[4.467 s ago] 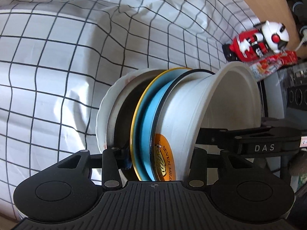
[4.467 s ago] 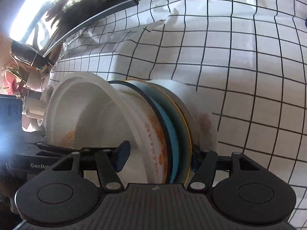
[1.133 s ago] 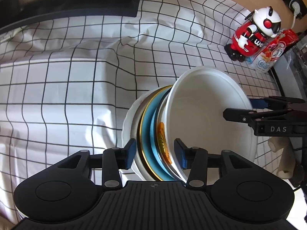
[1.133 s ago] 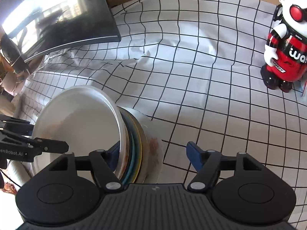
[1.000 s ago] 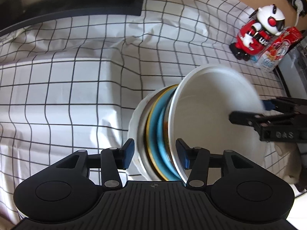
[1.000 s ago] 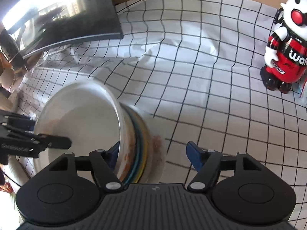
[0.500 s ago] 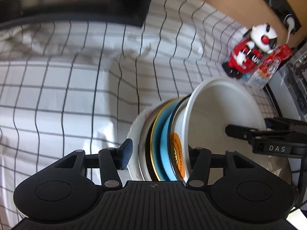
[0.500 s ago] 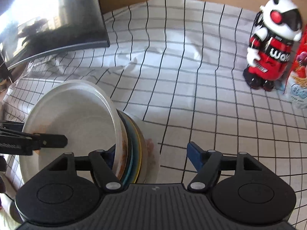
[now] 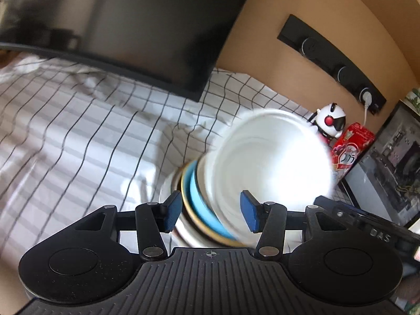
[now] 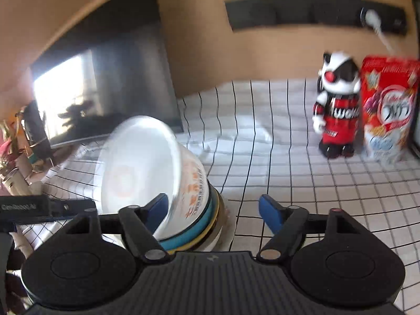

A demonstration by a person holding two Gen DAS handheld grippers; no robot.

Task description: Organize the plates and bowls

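Both grippers are now higher and farther back from the stack than they were a moment ago. Before, each one squeezed a side of the stack. Now the fingers of the left gripper (image 9: 211, 211) are apart, with blue pads on each side of the stack, and I cannot tell if they touch it. The right gripper (image 10: 213, 211) is wide open too. One of its fingers is in front of the white bowl (image 10: 147, 173), and the other hangs over the checked cloth (image 10: 288, 173) with nothing in it.

More of the room shows now than before: the dark screen (image 9: 118, 26), the brown wall, the toy robot (image 10: 337, 105) and the red snack bag (image 10: 388, 107). Both views are blurry, so the hands seem to be moving fast.

White bowl sits on top of the pile. Under it are a blue plate (image 9: 200, 210), a yellow-edged plate (image 10: 214, 225) and a white plate at the very bottom. The pile rests on the cloth, well apart from the toy and the bag.

I think the stacking is done, or almost done, because all the dishes sit in one pile and nothing is being held. No other plates or bowls show on the cloth, so there may be nothing left to add.
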